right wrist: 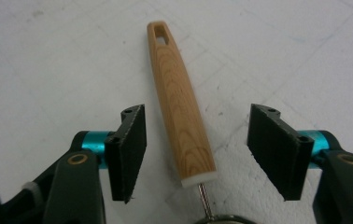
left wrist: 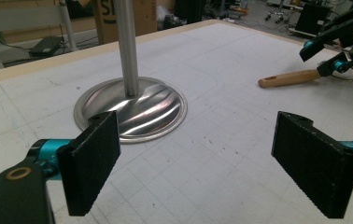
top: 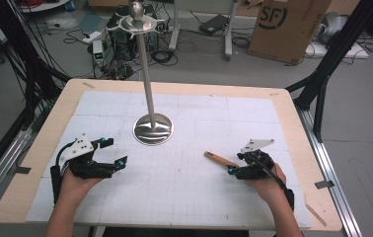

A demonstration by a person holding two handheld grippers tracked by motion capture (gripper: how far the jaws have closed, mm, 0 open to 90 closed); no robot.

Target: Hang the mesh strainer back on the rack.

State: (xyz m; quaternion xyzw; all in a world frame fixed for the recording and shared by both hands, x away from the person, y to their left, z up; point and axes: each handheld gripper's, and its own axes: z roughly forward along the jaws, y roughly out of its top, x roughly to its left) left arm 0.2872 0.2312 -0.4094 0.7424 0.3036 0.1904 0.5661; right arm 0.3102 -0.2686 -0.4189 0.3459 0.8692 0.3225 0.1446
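A utensil with a wooden handle (top: pixel 219 159) lies flat on the white gridded mat, right of centre. In the right gripper view the handle (right wrist: pixel 180 107) points away from me, with a slot at its far end and a thin metal wire (right wrist: pixel 203 198) at its near end. My right gripper (right wrist: pixel 196 113) is open, one jaw on each side of the handle, touching neither side. It appears in the high view as the right gripper (top: pixel 235 164). My left gripper (top: pixel 115 152) is open and holds nothing, left of a steel stand's round base (top: pixel 153 129).
The stand's tall pole (top: pixel 147 74) rises from the base to a hooked top with a ball. From the left gripper view the base (left wrist: pixel 130 109) is just ahead. A bare wooden table rim (top: pixel 293 128) frames the mat. Cables and a cardboard box (top: pixel 285 24) lie on the floor beyond.
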